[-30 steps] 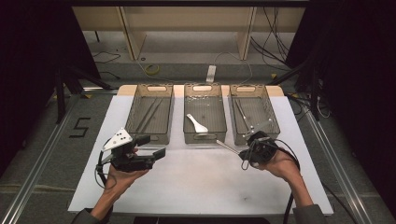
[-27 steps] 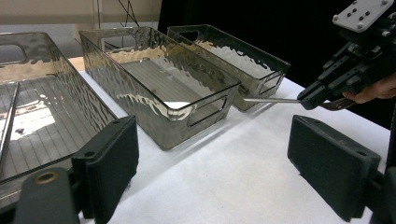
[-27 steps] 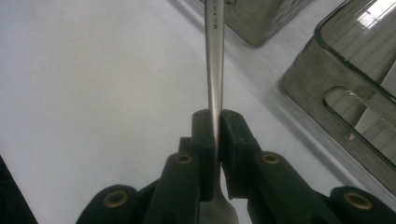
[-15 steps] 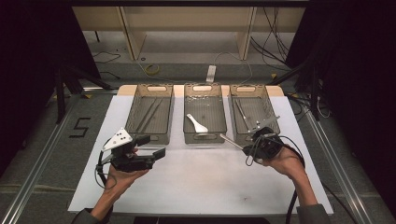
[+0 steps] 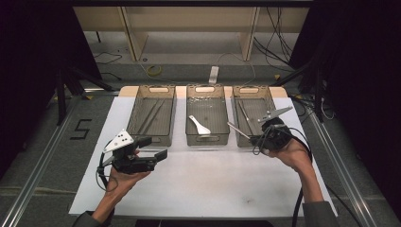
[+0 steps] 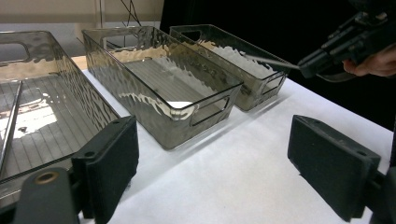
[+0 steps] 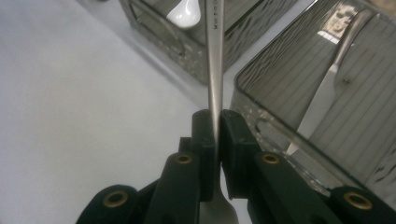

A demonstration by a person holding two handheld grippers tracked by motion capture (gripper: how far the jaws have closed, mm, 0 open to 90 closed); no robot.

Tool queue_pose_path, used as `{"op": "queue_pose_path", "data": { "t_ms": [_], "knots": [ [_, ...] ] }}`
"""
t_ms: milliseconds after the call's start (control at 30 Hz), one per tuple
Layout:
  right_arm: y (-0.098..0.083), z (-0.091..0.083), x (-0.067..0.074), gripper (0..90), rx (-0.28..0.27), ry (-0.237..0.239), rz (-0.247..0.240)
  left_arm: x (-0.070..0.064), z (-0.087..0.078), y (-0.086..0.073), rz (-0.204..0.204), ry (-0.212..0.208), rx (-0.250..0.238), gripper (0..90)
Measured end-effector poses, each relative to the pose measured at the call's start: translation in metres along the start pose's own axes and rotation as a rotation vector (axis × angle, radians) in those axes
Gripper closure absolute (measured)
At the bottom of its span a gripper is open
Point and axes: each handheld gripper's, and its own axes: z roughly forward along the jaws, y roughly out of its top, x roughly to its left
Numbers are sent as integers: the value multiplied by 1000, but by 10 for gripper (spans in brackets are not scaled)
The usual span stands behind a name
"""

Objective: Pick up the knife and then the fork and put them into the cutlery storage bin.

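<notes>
We judge the sorting partly done; our right gripper [image 7: 212, 140] has its fingers clamped on a slim silver metal utensil [image 5: 239, 131], held above the counter [image 5: 203, 184] by the right one of three smoky clear plastic bins [image 5: 253, 116]; left gripper [image 5: 152, 147] gapes, empty; one white spoon [image 5: 199, 125] binned.

This looks like a lab or test room — not a home. A table [image 5: 189, 189] covered in plain white paper stands on a grey floor, with dark curtains on both sides. Metal rails [image 5: 42, 156] run beside it, loose cables [image 5: 279, 47] lie behind — and a number five [image 5: 80, 129] marks the floor.
</notes>
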Motion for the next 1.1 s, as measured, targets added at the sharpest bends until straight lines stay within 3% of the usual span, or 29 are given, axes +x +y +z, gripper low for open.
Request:
{"op": "queue_pose_path", "data": {
  "t_ms": [500,700,1100],
  "knots": [
    [27,3,-25,852,-29,-49,57,0,-1,0,-3,-1,-7,160],
    [38,9,-35,852,-13,-72,75,1,-1,0,-5,-1,-8,160],
    [57,16,-68,852,-34,-119,165,1,-1,0,-15,-3,-10,160]
  ]
}}
